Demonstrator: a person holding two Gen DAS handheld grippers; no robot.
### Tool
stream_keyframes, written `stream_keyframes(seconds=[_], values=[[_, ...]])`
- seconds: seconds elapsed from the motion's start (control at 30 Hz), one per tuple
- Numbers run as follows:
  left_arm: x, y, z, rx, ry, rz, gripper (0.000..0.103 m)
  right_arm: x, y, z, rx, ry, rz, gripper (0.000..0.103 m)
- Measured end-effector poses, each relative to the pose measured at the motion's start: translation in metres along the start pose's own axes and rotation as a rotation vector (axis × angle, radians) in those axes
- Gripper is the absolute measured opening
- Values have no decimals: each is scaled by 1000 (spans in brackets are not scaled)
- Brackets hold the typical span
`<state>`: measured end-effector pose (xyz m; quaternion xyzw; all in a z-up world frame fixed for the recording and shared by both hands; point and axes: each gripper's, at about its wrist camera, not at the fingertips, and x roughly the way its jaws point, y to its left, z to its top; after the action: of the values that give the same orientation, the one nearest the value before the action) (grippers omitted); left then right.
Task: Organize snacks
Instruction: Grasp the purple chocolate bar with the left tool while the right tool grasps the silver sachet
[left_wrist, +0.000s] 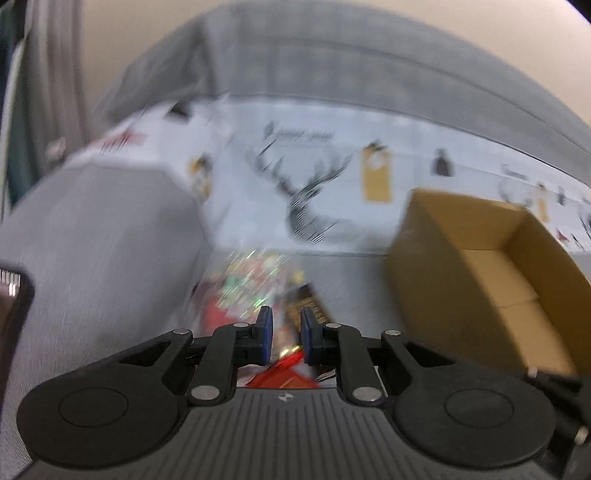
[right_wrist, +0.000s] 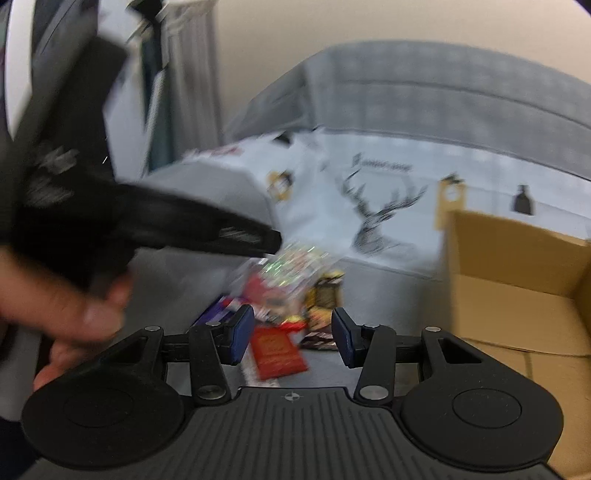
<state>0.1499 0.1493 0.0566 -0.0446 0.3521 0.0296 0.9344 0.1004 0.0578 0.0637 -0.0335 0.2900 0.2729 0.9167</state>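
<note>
A pile of snack packets lies on a grey sofa seat, blurred by motion; it also shows in the right wrist view. It holds a shiny clear bag, a red packet and a dark gold packet. My left gripper hangs just above the pile with a narrow gap between its blue pads and nothing in them. My right gripper is open and empty above the red packet. The left gripper's body and the hand holding it cross the right wrist view.
An open empty cardboard box stands on the seat to the right of the pile; it also shows in the right wrist view. A grey armrest rises at left. A white deer-print cushion leans on the sofa back.
</note>
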Motion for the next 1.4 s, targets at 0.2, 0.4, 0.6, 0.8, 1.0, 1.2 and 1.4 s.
stream_keyframes(seconds=[0.2,0.4,0.6,0.8,1.0,1.2,1.4], values=[[29,49,-6,-178,168,39,17,48,16,-9,-46,151,13,51],[51,53,-14,-125,298,142,19,84,26,-26,-77,281,29,52],[73,37,-23,13,377,241,22,104,27,-39,-105,365,50,50],[81,31,-28,56,394,276,26,89,22,-42,-118,344,81,35],[66,40,-27,-22,361,207,0,64,11,-43,-101,338,76,33],[46,47,-28,-113,347,106,0,33,-1,-51,-122,358,68,34],[52,22,-27,43,334,231,43,20,-5,-55,-90,337,86,52]])
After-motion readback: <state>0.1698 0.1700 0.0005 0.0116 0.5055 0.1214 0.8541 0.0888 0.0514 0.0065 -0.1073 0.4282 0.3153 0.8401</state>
